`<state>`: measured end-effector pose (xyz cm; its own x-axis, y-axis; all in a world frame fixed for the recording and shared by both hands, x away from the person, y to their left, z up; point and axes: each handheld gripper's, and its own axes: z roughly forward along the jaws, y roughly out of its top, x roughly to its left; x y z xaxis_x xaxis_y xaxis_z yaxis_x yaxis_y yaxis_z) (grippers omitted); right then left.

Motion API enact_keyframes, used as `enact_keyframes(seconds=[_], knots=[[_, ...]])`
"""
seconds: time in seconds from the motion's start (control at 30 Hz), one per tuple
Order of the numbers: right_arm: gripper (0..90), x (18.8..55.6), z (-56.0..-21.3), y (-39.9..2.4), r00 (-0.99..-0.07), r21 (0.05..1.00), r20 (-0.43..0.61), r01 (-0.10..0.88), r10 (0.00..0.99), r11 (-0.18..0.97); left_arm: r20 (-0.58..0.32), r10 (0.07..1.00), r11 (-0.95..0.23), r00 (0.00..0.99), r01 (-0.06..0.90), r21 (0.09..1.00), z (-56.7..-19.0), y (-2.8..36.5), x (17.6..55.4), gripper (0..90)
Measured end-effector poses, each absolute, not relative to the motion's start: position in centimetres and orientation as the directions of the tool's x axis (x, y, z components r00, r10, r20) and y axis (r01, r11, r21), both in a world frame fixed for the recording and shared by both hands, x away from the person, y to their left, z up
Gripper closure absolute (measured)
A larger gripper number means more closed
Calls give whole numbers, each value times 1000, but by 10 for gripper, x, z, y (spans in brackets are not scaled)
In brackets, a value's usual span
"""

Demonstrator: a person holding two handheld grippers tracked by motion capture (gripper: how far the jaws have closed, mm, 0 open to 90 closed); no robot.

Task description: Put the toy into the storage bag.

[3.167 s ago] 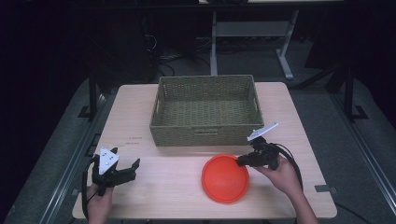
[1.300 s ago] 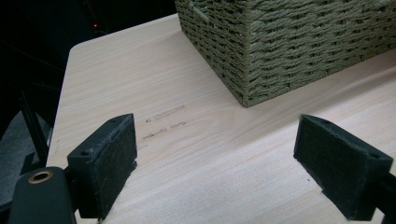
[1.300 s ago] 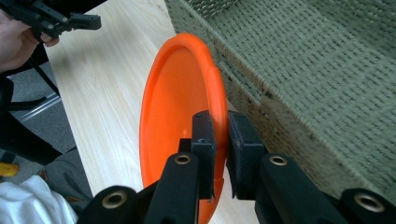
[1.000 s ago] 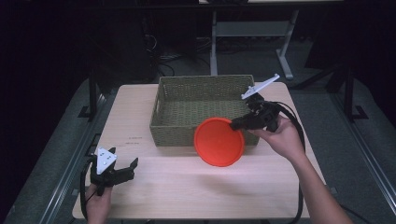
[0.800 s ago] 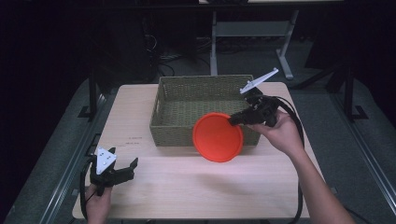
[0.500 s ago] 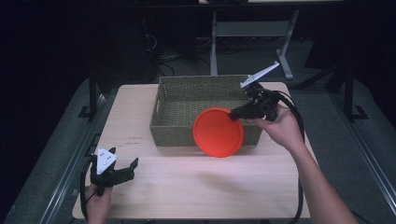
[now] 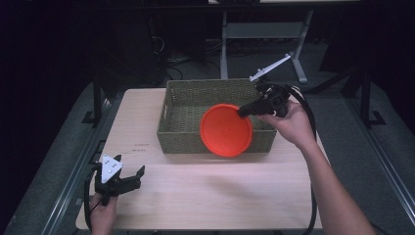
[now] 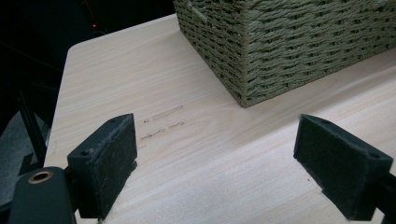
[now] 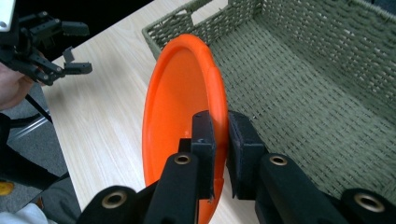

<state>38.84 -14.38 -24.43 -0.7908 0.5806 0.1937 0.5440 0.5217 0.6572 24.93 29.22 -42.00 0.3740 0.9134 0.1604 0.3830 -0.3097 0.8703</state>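
Observation:
An orange plate hangs tilted on edge over the front wall of a green woven basket. My right gripper is shut on the plate's rim; in the right gripper view the plate stands upright between the two black pads, above the basket's floor. My left gripper rests at the table's front left corner, held by a hand, jaws wide open with nothing between them. In the left gripper view its pads frame bare wood, with the basket's corner ahead.
The light wooden table has bare surface in front of the basket. The basket's inside looks free of items. Dark floor, a metal stand and cables lie beyond the far edge. A cable trails from the right gripper.
The right gripper has lifted the orange plate off the table's front right and carried it up and back over the basket's front wall, tilting it on edge. The left gripper has stayed put.

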Motion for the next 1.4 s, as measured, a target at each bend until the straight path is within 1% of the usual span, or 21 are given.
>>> enact_keyframes(seconds=[0.4, 0.6, 1.03, 1.4], knots=[[818, 401, -234, -140, -784, 658, 188, 547, 591, 517, 158, 915, -305, 371, 382, 872, -420, 293, 249, 128], [818, 412, -228, -140, -767, 655, 182, 561, 615, 506, 163, 912, -315, 377, 388, 866, -419, 292, 249, 128], [818, 429, -224, -143, -740, 650, 178, 583, 648, 487, 158, 914, -307, 372, 386, 870, -420, 293, 249, 128], [818, 442, -225, -148, -705, 645, 198, 617, 682, 451, 155, 915, -305, 373, 388, 870, -420, 294, 248, 128]])
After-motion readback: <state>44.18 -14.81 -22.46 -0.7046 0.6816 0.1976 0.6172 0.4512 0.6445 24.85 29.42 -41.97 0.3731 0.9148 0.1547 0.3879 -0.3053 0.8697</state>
